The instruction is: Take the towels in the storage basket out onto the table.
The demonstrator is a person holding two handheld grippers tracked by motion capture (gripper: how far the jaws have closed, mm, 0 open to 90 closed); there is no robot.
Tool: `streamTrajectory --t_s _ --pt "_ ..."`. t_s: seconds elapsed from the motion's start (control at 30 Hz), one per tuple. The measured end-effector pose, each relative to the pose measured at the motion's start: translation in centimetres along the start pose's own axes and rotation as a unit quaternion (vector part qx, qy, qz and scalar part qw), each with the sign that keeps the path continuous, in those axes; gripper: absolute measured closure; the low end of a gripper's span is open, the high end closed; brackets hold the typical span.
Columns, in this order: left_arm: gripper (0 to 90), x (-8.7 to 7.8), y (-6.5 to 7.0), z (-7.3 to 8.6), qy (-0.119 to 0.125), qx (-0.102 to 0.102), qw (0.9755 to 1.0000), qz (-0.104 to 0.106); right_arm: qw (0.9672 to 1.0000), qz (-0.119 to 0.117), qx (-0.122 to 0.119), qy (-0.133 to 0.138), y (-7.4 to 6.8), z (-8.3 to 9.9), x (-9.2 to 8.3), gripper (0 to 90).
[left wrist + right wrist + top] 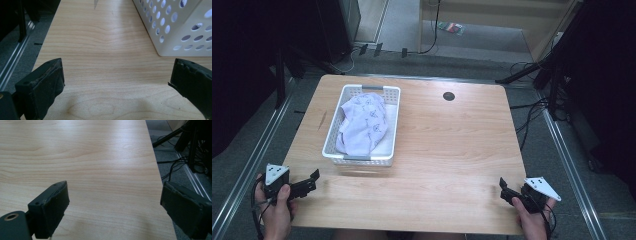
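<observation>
A white perforated basket (362, 159) stands on the left half of the wooden table (452, 145). A white cloth with a faint dark print (364, 122) lies bunched inside it. My left gripper (312, 181) rests at the table's near left corner, just short of the basket, open with nothing between its jaws. In the left gripper view the basket's corner (175, 27) sits ahead and to the right of the open left gripper (116, 75). My right gripper (504, 191) is at the near right corner, and in its own view the right gripper (115, 197) stands open over bare wood.
A dark round cable hole (448, 96) is set in the table's far side. The table's right edge (155, 170) runs close to my right gripper. Cables (532, 112) and dark stands lie on the floor at the right, and a metal rail (249, 165) runs along the left.
</observation>
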State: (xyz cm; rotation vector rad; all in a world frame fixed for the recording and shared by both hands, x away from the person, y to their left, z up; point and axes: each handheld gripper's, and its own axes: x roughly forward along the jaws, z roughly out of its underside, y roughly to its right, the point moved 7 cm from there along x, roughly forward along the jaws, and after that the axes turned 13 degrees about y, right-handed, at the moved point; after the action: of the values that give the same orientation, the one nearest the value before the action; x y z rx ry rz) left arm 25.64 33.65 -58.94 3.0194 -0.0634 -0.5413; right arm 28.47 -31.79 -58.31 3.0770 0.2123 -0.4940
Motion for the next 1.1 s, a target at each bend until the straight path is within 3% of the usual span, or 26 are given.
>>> streamTrajectory --t_s 0.47,0.77,1.1 --pt "0.0 -0.9 0.1 -2.0 0.017 -0.004 0.9998 -0.004 1.0 0.001 0.0 0.0 0.0 0.0 0.0 8.4" --pt "0.0 -2.6 1.3 -5.5 0.043 0.002 0.9989 0.02 1.0 0.004 0.002 0.0 0.0 0.0 0.0 8.5" --pt "0.0 -1.7 3.4 -8.6 0.036 0.027 0.9983 0.036 1.0 0.004 0.004 0.001 0.0 0.0 0.0 8.6"
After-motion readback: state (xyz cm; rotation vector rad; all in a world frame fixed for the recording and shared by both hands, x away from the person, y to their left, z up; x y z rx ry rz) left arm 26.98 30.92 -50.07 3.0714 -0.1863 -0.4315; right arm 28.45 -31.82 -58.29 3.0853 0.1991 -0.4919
